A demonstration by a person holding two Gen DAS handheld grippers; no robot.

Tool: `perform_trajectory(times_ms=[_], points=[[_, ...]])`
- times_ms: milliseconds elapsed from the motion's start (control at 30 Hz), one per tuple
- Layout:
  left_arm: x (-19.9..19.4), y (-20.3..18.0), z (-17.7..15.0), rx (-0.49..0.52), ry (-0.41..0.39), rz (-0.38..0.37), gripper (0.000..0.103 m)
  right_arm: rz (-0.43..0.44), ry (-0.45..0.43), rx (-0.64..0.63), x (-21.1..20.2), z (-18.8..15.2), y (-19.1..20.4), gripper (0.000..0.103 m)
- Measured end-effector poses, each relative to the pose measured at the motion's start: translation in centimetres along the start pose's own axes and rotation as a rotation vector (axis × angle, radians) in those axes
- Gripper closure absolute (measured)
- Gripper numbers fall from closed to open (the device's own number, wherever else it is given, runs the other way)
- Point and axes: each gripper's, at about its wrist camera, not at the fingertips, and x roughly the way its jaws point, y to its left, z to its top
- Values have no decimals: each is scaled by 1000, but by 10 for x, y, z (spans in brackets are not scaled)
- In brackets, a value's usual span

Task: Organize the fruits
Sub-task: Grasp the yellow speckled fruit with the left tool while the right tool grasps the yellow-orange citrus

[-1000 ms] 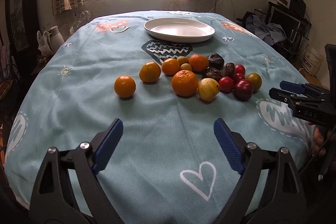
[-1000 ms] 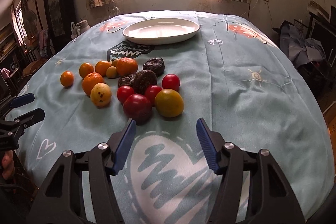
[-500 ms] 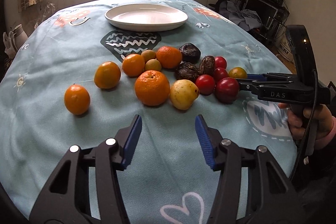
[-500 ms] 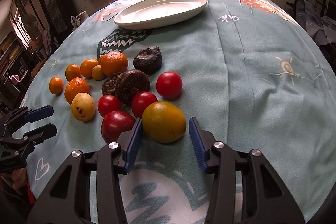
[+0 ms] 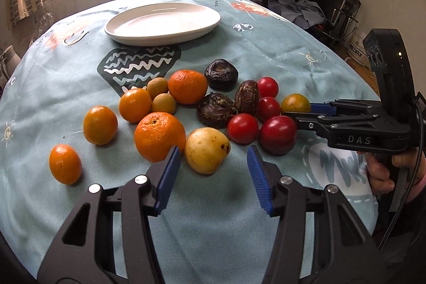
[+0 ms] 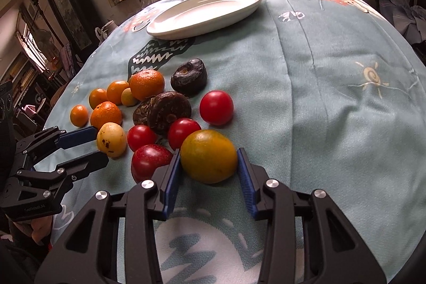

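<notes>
Counting three dark fruits (image 5: pixel 221 74), one plate (image 5: pixel 162 23).

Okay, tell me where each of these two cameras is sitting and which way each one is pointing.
Left wrist: on the left tool, angled down over the table at a yellow fruit; the right tool and hand show too.
Right wrist: on the right tool, angled down, closing on a green-orange fruit; the left tool shows at left.
Shared: white plate, fruit pile, window.
</notes>
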Motion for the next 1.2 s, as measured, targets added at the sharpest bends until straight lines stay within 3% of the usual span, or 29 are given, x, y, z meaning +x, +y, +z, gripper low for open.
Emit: perform_trajectory(times_ms=[233,433,700,1000,1200], points=[[6,-6,0,48,29,10,51,39,-4,31,-1,0,-7,61],[11,-5,7,62,33,40,63,52,-3,38,-2,0,-8,61],[28,-5,24,85,42,51,63,74,-7,56,-2,-1,-11,61],[20,-10,4,156,92,96,63,89,-8,64,-3,-2,-13,61],[36,-12,15,158,92,123,64,91,-8,67,-3,-3,-13,61]])
